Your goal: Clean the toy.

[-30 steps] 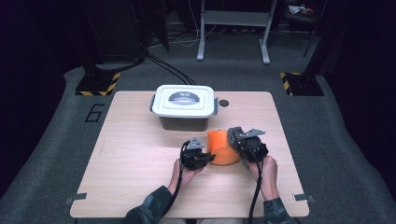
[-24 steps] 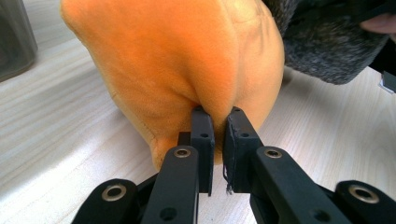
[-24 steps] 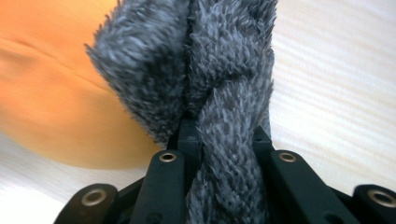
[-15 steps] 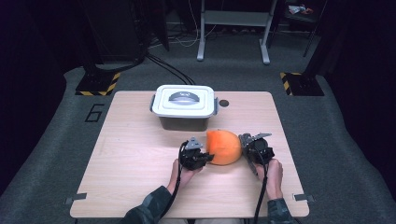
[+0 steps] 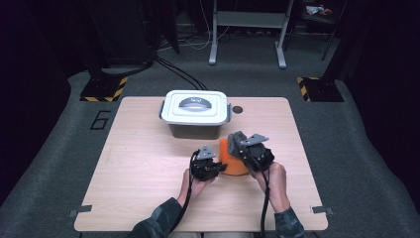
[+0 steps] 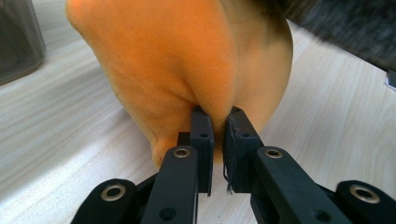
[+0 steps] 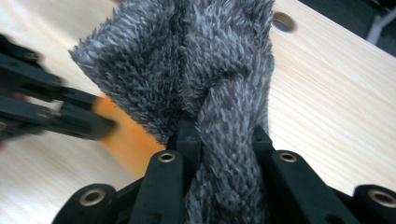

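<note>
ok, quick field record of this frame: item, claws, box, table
item: orange cloth with grey fluffy side, bunched between both claws
left claw: shut on orange cloth edge
right claw: shut on the grey fluffy side
box: lidded white box, closed, behind the cloth
table: wooden table, round hole beside the box

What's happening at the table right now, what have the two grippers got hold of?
A person works two handheld grippers over a soft cloth that is orange on one face and fuzzy grey on the other. The left gripper is shut on a pinch of the orange side, low by the wooden table. The right gripper is shut on a bunch of the grey pile, folded over the orange. A lidded grey-white box sits closed behind them, apart from the cloth.
</note>
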{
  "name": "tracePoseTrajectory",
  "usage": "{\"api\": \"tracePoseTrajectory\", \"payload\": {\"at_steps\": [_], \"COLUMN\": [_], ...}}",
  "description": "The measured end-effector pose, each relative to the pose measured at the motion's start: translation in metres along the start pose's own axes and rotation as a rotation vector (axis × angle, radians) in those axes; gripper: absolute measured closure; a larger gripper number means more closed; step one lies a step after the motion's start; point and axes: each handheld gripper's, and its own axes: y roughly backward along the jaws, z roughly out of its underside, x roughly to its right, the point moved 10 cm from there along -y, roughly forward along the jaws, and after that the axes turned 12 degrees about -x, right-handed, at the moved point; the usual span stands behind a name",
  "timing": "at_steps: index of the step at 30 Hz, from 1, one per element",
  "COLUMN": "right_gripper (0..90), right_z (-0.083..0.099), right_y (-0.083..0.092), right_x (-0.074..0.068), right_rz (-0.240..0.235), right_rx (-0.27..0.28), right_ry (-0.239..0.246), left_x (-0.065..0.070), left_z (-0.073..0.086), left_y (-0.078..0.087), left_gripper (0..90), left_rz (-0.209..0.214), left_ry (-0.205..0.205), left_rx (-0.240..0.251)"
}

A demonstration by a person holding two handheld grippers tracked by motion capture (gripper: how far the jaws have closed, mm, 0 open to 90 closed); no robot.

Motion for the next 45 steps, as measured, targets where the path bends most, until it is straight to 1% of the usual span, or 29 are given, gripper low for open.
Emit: {"api": "tracePoseTrajectory", "payload": {"at_steps": [2,3,5,7,8,10,11,18,20,21,25,26,27,28,29,30,31,32,33,35,36,37,38,39,40,41,42,44,45], "right_gripper": [74.0,74.1,74.3,74.3,74.3,74.3,74.3,74.2,74.2,74.2,74.2,74.1,74.1,74.1,74.1,74.1,74.1,74.1,74.1,74.1,74.1,74.1,74.2,74.3,74.4,74.5,74.5,74.5,74.5], "right_z": [-0.003,-0.003,-0.002,0.0,0.002,0.006,0.008,0.028,0.035,0.039,0.057,0.063,0.068,0.073,0.076,0.077,0.075,0.071,0.065,0.05,0.043,0.038,0.034,0.034,0.033,0.033,0.033,0.035,0.036], "right_y": [-0.01,-0.014,-0.018,-0.019,-0.018,-0.019,-0.019,-0.026,-0.03,-0.032,-0.049,-0.055,-0.06,-0.064,-0.064,-0.061,-0.053,-0.044,-0.033,-0.015,-0.01,-0.01,-0.013,-0.02,-0.026,-0.029,-0.031,-0.032,-0.032], "right_x": [-0.006,-0.007,-0.006,0.0,0.002,0.006,0.01,0.036,0.042,0.045,0.06,0.063,0.065,0.068,0.072,0.075,0.078,0.078,0.076,0.065,0.057,0.048,0.043,0.038,0.037,0.037,0.039,0.041,0.041], "right_rz": [0.016,0.028,0.013,0.007,0.007,0.009,0.008,0.008,-0.003,-0.003,0.011,0.005,-0.008,-0.006,-0.001,0.0,0.009,0.012,0.014,-0.002,-0.016,-0.024,-0.017,-0.011,0.01,0.014,0.007,-0.007,-0.012], "right_rx": [-0.019,-0.025,-0.028,-0.023,-0.025,-0.028,-0.028,-0.046,-0.049,-0.059,-0.1,-0.12,-0.138,-0.155,-0.155,-0.145,-0.123,-0.093,-0.064,-0.012,-0.006,-0.012,-0.022,-0.049,-0.058,-0.058,-0.046,-0.046,-0.042], "right_ry": [0.032,0.034,0.001,0.007,-0.017,-0.026,-0.036,-0.116,-0.141,-0.153,-0.209,-0.212,-0.224,-0.244,-0.241,-0.262,-0.263,-0.27,-0.26,-0.22,-0.197,-0.174,-0.143,-0.123,-0.11,-0.121,-0.122,-0.142,-0.144], "left_x": [-0.001,-0.001,-0.002,-0.001,-0.001,-0.001,0.0,0.0,0.001,0.001,0.0,-0.001,-0.002,-0.002,-0.002,-0.003,-0.003,-0.003,-0.004,-0.004,-0.004,-0.004,-0.004,-0.004,-0.004,-0.004,-0.005,-0.004,-0.005], "left_z": [0.0,0.0,0.001,0.001,0.001,0.001,0.0,-0.001,-0.001,-0.002,-0.001,-0.001,-0.001,-0.002,-0.002,-0.001,-0.001,-0.001,-0.001,-0.001,-0.001,-0.001,-0.001,-0.001,-0.002,-0.003,-0.002,-0.002,-0.002], "left_y": [0.0,0.0,0.0,0.0,0.0,-0.001,-0.001,-0.001,0.0,0.0,-0.001,-0.001,0.0,0.0,0.0,0.0,0.0,0.0,0.0,0.0,0.0,0.0,0.0,0.0,0.001,0.001,0.002,0.005,0.005], "left_gripper": [83.2,83.2,83.2,83.2,83.3,83.3,83.3,83.2,83.2,83.2,83.2,83.2,83.2,83.2,83.2,83.1,83.1,83.0,83.0,82.6,82.4,82.1,81.7,81.1,79.6,76.4,70.8,59.0,53.8], "left_rz": [-0.007,-0.006,0.0,-0.005,-0.004,-0.001,0.001,0.006,0.006,0.002,0.008,0.006,0.006,0.009,0.01,0.008,0.011,0.011,0.008,0.011,0.008,0.008,0.009,0.01,0.01,0.005,-0.009,-0.021,-0.044], "left_ry": [-0.005,-0.003,0.0,-0.01,-0.01,-0.015,-0.008,-0.016,-0.021,-0.026,-0.013,-0.012,-0.013,-0.006,-0.006,-0.011,-0.012,-0.015,-0.021,-0.015,-0.017,-0.016,-0.015,-0.019,-0.022,-0.027,-0.032,-0.056,-0.066], "left_rx": [-0.001,-0.002,0.001,0.002,0.002,0.002,0.005,0.001,-0.001,-0.004,-0.002,-0.001,-0.003,0.004,0.01,0.01,0.008,0.011,0.011,0.014,0.012,0.013,0.015,0.015,0.018,0.025,0.024,0.027,0.022]}}
